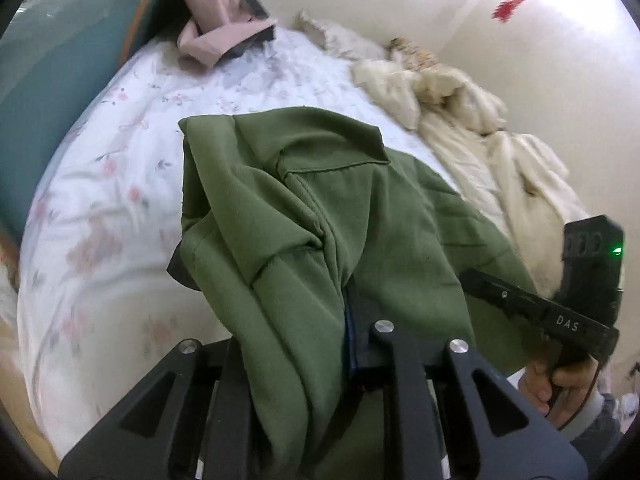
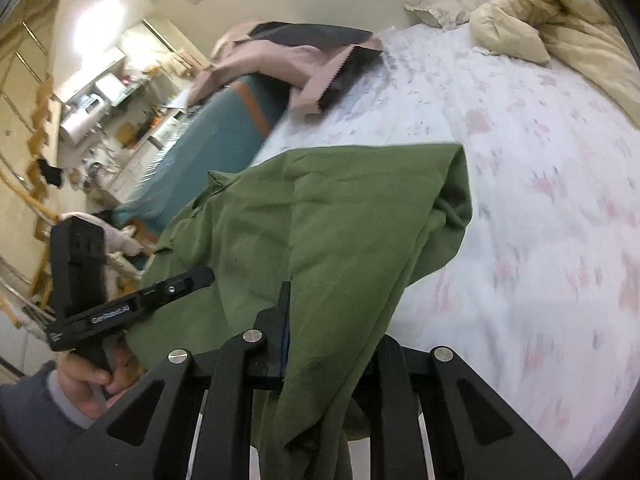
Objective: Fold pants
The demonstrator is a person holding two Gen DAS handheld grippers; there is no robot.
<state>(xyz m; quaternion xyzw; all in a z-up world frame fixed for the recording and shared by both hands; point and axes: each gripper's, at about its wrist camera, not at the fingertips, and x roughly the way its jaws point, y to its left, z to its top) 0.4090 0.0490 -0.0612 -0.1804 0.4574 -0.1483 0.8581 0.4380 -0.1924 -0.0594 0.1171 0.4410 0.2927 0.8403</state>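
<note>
Holding the green pants (image 1: 320,208) pinched in both the left tongs (image 1: 344,320) and right tongs (image 2: 316,344), lifted above the floral bed (image 2: 540,220) ahead. Keeping both pinches level would probably let the cloth settle flat, without bunching between them.

My left camera sits on my left gripper (image 1: 336,280) and looks along its fingers across the bed (image 1: 120,184) toward the cream blanket (image 1: 472,128) by the wall, with the green pants (image 1: 304,208) very close to the lens. My right camera sits on my right gripper (image 2: 320,292) and looks over the bed (image 2: 540,208) toward the teal headboard (image 2: 208,144). Both views share the pants (image 2: 320,216), the flowery sheet, the pink cloth (image 1: 216,40) (image 2: 280,64), and each one sees my other gripper (image 1: 536,304) (image 2: 132,304).
</note>
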